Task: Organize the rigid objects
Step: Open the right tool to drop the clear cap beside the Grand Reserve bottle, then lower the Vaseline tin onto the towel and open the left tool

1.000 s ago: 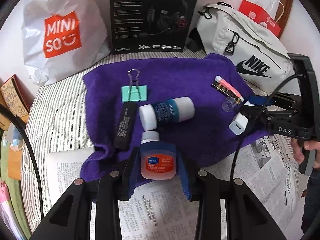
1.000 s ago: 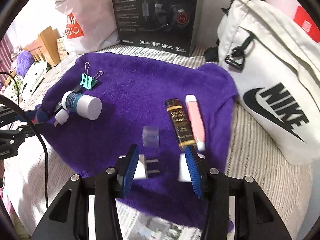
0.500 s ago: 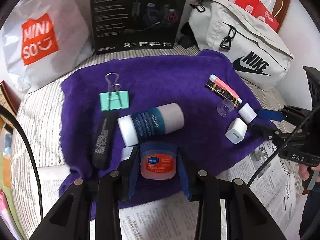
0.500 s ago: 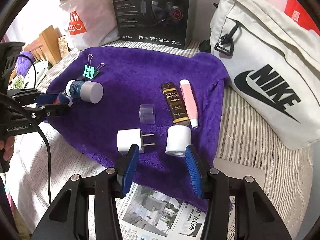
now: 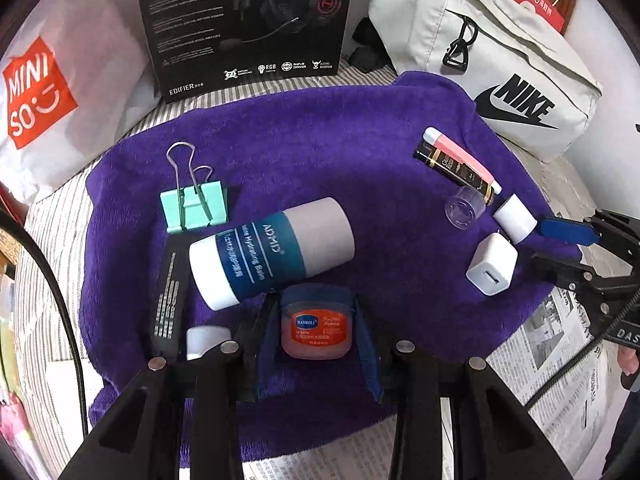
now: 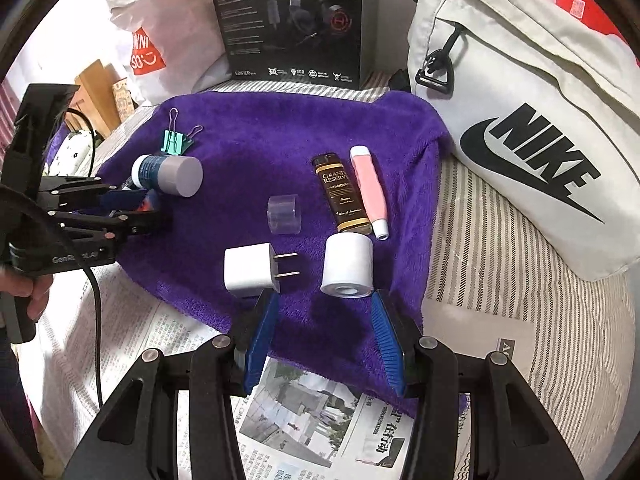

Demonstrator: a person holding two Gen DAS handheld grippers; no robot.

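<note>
My left gripper (image 5: 314, 312) is shut on a small orange lip balm jar (image 5: 315, 330), held over the purple towel (image 5: 320, 152) just in front of a blue and white tube (image 5: 272, 252) lying on its side. My right gripper (image 6: 322, 308) is open and empty, just behind a white cylinder cap (image 6: 347, 266) and a white plug adapter (image 6: 252, 270). A clear cap (image 6: 285, 214), a brown lighter (image 6: 342, 194) and a pink tube (image 6: 368, 190) lie beyond. A green binder clip (image 5: 196, 204) and a black stick (image 5: 170, 292) lie at the left.
A black headset box (image 5: 248, 20) stands at the back. A white Miniso bag (image 5: 36, 80) is at the back left and a Nike bag (image 5: 500, 60) at the back right. Newspaper (image 6: 320, 420) lies under the towel's near edge. A small white cap (image 5: 206, 340) lies beside my left finger.
My left gripper has carried the lip balm jar forward over the towel, up close to the blue tube. My right gripper has drawn back from the plug and white cap, jaws still open.
</note>
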